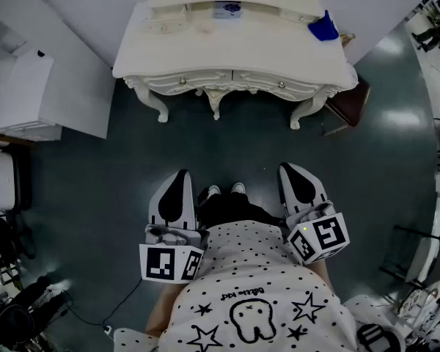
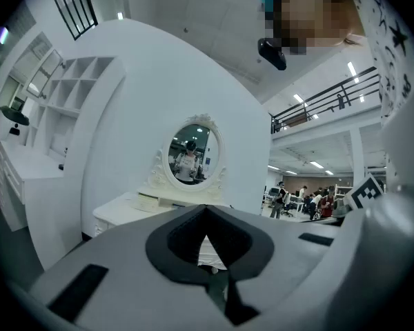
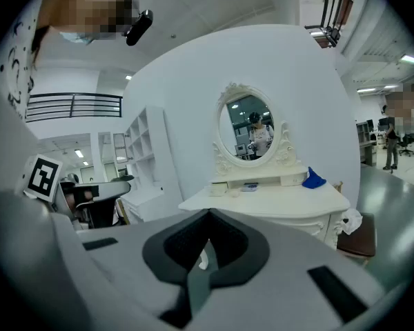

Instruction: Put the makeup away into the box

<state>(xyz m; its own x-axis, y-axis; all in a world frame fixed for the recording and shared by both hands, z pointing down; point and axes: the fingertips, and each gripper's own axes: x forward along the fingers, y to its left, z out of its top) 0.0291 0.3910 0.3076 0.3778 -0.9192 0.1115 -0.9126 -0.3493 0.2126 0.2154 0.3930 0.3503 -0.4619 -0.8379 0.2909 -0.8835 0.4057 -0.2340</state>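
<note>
A white dressing table [image 1: 235,57] stands across the floor ahead of me, its oval mirror [image 3: 252,135] showing in both gripper views. On its top lie a blue object [image 1: 323,28] at the right end, a small item with a blue label [image 1: 227,9] near the back, and a cream box [image 2: 146,200] at the left; any makeup items are too small to tell apart. My left gripper [image 1: 182,176] and right gripper [image 1: 290,169] are held close to my body, far from the table. Both point forward, shut and empty.
A brown stool [image 1: 348,105] stands by the table's right end. A white shelf unit [image 1: 29,97] is at the left, with cables and equipment [image 1: 22,306] on the floor at the lower left. Dark floor [image 1: 227,152] lies between me and the table.
</note>
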